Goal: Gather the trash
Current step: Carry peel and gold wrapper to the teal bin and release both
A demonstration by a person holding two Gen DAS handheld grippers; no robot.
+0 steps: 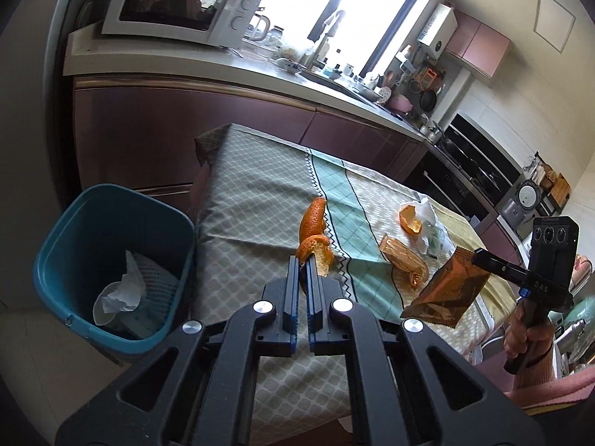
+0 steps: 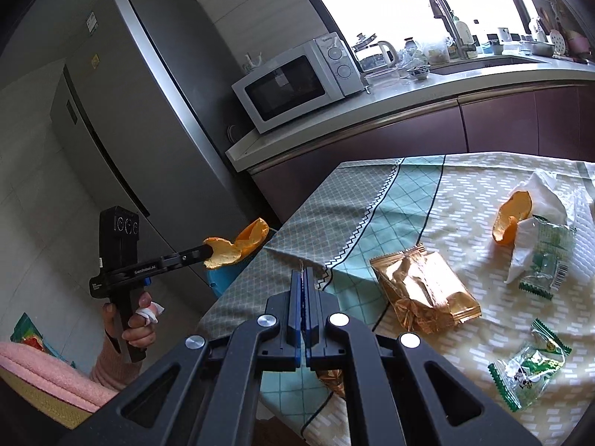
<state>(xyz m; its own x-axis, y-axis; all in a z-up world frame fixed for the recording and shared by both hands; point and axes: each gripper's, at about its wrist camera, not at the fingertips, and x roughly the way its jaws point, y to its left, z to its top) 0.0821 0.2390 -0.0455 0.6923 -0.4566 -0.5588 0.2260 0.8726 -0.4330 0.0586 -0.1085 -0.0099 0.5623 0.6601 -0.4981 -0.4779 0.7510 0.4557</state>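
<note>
Partway: bin [image 1: 111, 271] beside table [image 1: 253, 200] holds tissue only; left gripper [image 1: 305, 260] clamps peel [image 1: 314, 238], right gripper [image 2: 303, 278] clamps wrapper [image 1: 446, 290], both above table; second peel [image 2: 511, 219], packets, another wrapper remain.

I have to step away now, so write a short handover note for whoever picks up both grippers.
Left gripper: shut on orange peel.
Right gripper: shut on brown snack wrapper.
Blue bin stands left of the table and already holds tissue.
Left on the tablecloth: gold wrapper, second peel, white tissue, two green-printed wrappers.
Next: probably drop both held items in the bin.
</note>
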